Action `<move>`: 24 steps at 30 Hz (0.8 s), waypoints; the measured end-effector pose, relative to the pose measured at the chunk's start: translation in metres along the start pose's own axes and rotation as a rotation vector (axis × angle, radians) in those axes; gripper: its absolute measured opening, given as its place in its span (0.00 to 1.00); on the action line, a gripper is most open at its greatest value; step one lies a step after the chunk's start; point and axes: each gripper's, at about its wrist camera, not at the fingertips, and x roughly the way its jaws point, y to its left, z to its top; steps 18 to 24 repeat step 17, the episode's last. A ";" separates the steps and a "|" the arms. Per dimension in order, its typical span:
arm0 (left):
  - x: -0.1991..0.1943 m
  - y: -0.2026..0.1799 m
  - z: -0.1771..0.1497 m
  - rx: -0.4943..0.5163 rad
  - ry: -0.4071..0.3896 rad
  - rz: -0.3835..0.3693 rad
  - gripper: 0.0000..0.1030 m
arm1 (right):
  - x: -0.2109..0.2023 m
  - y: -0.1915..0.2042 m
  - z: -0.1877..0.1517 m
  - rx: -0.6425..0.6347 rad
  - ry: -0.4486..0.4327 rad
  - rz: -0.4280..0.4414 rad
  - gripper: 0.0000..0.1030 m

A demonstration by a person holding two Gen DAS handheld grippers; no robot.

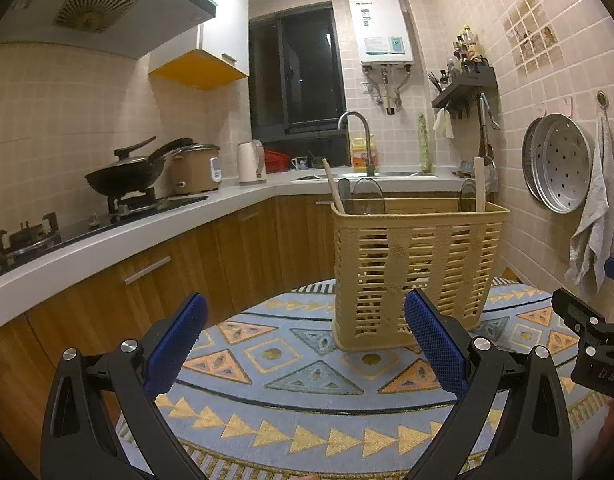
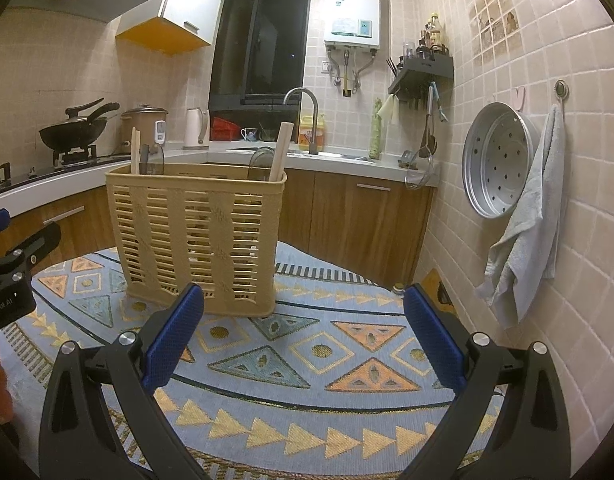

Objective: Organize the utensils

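Observation:
A tan slotted utensil basket [image 1: 415,272] stands upright on a table with a blue patterned cloth [image 1: 307,404]. Wooden handles [image 1: 331,184] and dark spoon-shaped utensils [image 1: 369,196] stick up out of it. It also shows in the right wrist view [image 2: 195,236], with wooden sticks [image 2: 281,150] rising from it. My left gripper [image 1: 307,340] is open and empty, just in front of the basket. My right gripper [image 2: 303,332] is open and empty, to the right of the basket and a little short of it.
The right gripper's body [image 1: 587,344] shows at the left view's right edge, the left gripper's body [image 2: 11,280] at the right view's left edge. A kitchen counter [image 1: 107,236] with stove, wok [image 1: 127,176] and sink runs behind. A steamer tray [image 2: 495,160] and towel [image 2: 527,232] hang on the right wall.

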 end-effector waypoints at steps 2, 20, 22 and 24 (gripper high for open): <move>-0.001 0.002 0.000 -0.007 -0.006 0.009 0.93 | 0.000 -0.001 0.000 -0.002 0.001 0.000 0.93; 0.010 0.009 -0.001 -0.049 0.046 -0.041 0.93 | 0.000 -0.001 -0.001 -0.001 0.007 0.006 0.93; 0.010 0.009 -0.001 -0.049 0.046 -0.041 0.93 | 0.000 -0.001 -0.001 -0.001 0.007 0.006 0.93; 0.010 0.009 -0.001 -0.049 0.046 -0.041 0.93 | 0.000 -0.001 -0.001 -0.001 0.007 0.006 0.93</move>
